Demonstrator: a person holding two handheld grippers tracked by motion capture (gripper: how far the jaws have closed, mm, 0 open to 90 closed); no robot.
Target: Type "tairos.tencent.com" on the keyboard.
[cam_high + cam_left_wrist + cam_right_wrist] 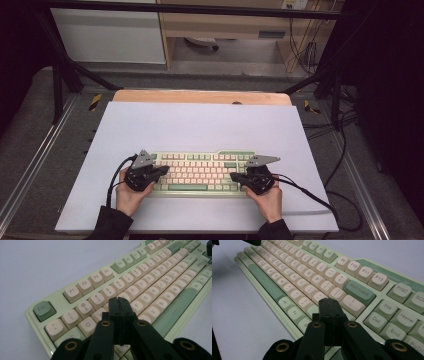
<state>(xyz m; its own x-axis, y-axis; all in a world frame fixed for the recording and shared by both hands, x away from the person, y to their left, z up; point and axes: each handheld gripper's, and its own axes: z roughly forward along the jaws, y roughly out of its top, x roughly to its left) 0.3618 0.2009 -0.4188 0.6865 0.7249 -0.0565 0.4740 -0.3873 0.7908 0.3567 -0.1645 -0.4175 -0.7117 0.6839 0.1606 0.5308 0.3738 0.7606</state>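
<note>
A pale green keyboard (200,172) with cream and green keys lies near the front of the white sheet. My left gripper (162,170) hovers over its left end, jaws pressed together and empty. In the left gripper view the shut tips (119,300) sit just above the keys near W and E on the keyboard (140,287). My right gripper (234,176) is over the right end, also shut on nothing. In the right gripper view its tips (329,302) hang over the keys below the green Backspace key (359,291) of the keyboard (294,272).
The white sheet (200,125) covers a wooden table (200,96). Black cables (320,200) trail from the right gripper across the sheet's right edge. Dark metal frame bars (60,75) stand at the table's far corners. A person's hands (131,197) hold both grippers.
</note>
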